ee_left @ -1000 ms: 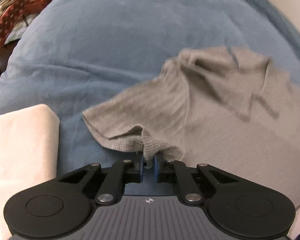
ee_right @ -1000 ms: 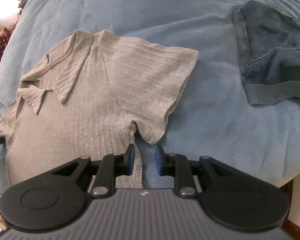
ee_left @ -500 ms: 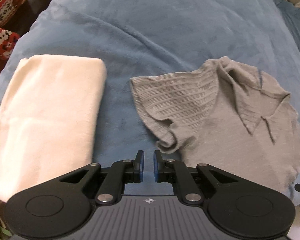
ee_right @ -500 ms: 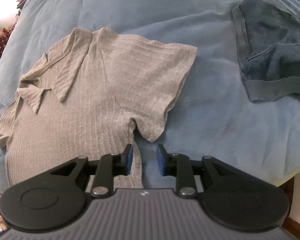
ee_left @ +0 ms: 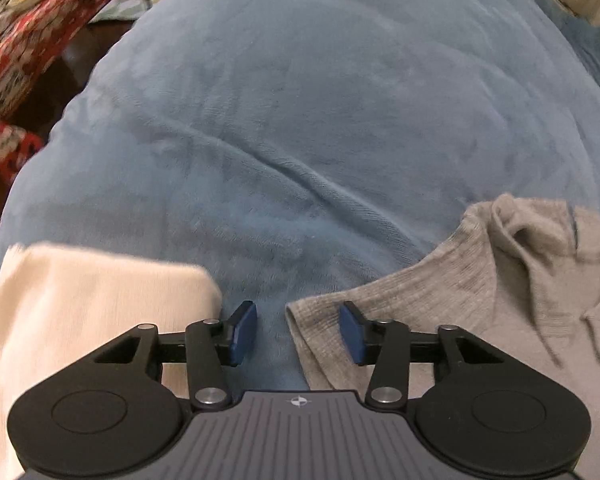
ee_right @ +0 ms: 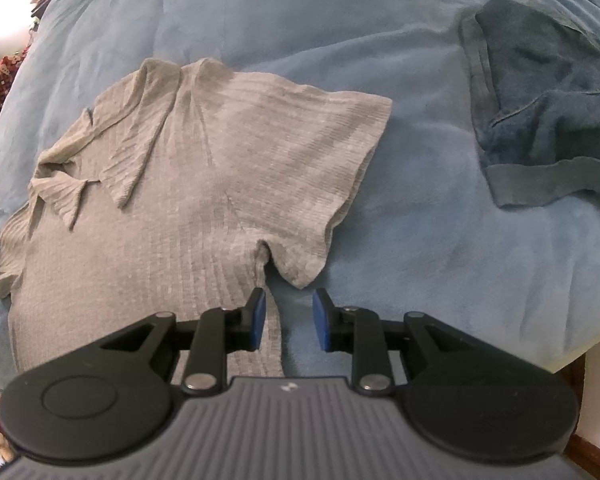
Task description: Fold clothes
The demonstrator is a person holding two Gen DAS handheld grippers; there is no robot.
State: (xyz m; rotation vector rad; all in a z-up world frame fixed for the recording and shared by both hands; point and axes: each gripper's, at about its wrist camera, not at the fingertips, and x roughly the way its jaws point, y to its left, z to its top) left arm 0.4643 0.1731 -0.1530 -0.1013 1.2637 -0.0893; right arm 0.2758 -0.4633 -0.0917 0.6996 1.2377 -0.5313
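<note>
A grey ribbed polo shirt (ee_right: 204, 184) lies spread on a blue blanket (ee_right: 400, 208), collar to the left, one short sleeve stretched out to the right. In the left wrist view the shirt (ee_left: 480, 288) fills the lower right. My left gripper (ee_left: 298, 332) is over the sleeve's edge; its jaws are opening, the sleeve hem lies between them and the pads do not press it. My right gripper (ee_right: 288, 318) stands open just below the armpit of the other sleeve, over the shirt's side edge, gripping nothing.
A folded cream cloth (ee_left: 80, 320) lies on the blanket left of my left gripper. A dark blue garment (ee_right: 548, 120) sits crumpled at the right. Red patterned boxes (ee_left: 32, 40) stand beyond the bed's far left edge. Bare blanket (ee_left: 300, 120) stretches ahead.
My left gripper let go of the sleeve it pinched, slid left toward the cream cloth and opened wider. The right gripper opened slightly and stayed put.
</note>
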